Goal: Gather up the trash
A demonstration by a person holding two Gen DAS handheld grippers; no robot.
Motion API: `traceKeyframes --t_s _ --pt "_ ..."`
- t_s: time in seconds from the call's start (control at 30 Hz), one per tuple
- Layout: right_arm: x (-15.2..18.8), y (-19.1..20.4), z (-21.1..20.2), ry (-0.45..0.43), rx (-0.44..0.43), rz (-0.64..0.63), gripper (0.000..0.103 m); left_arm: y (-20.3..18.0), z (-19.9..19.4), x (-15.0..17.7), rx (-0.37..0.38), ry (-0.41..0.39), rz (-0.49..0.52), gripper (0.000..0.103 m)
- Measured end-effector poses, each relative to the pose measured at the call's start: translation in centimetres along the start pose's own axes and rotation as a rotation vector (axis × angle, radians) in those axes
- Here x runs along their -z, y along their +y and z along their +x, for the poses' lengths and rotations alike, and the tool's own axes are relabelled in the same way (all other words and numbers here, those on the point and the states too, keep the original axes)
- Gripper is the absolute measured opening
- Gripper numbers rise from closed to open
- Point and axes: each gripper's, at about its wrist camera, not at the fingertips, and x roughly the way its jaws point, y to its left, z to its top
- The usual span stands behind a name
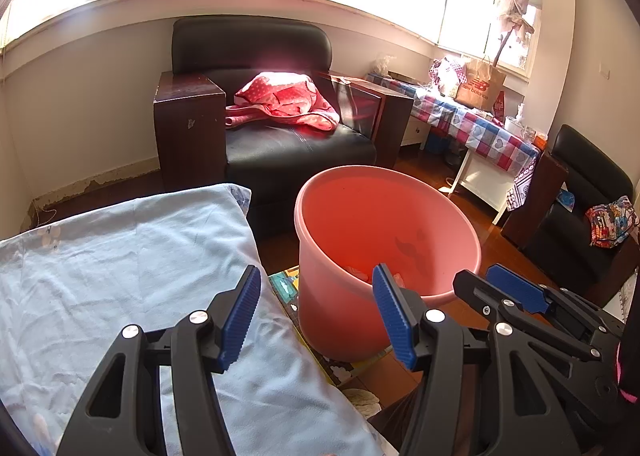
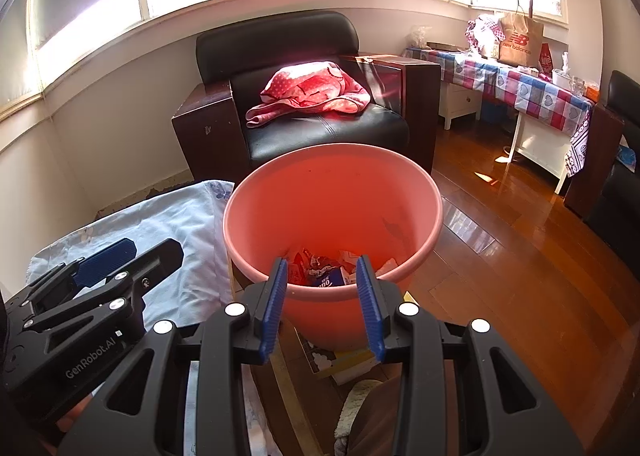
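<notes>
A pink plastic bucket [image 1: 360, 223] stands on the floor beside the bed; it also shows in the right wrist view [image 2: 332, 191]. Crumpled wrappers and paper trash [image 2: 326, 270] lie at its bottom. My left gripper [image 1: 316, 296] is open and empty, held over the bed's edge and the bucket's near rim. My right gripper [image 2: 322, 282] is open and empty, just in front of the bucket's near rim. Each gripper appears in the other's view: the right one [image 1: 516, 292] at the right, the left one [image 2: 120, 260] at the left.
A bed with a light blue sheet [image 1: 120, 256] is on the left. A black armchair [image 1: 280, 103] with a red blanket [image 1: 284, 99] stands behind the bucket. A table with a checked cloth [image 2: 532, 87] is at the right. Wooden floor [image 2: 520, 256] spreads right.
</notes>
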Motion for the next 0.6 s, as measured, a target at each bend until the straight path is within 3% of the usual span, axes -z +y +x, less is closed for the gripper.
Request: traceKeyframes --t_s 0.6 --pt "0.2 1.6 -1.6 -0.044 -0.029 -0.059 0.037 1.2 -1.7 0.0 -0.005 -0.020 -0.023 0.057"
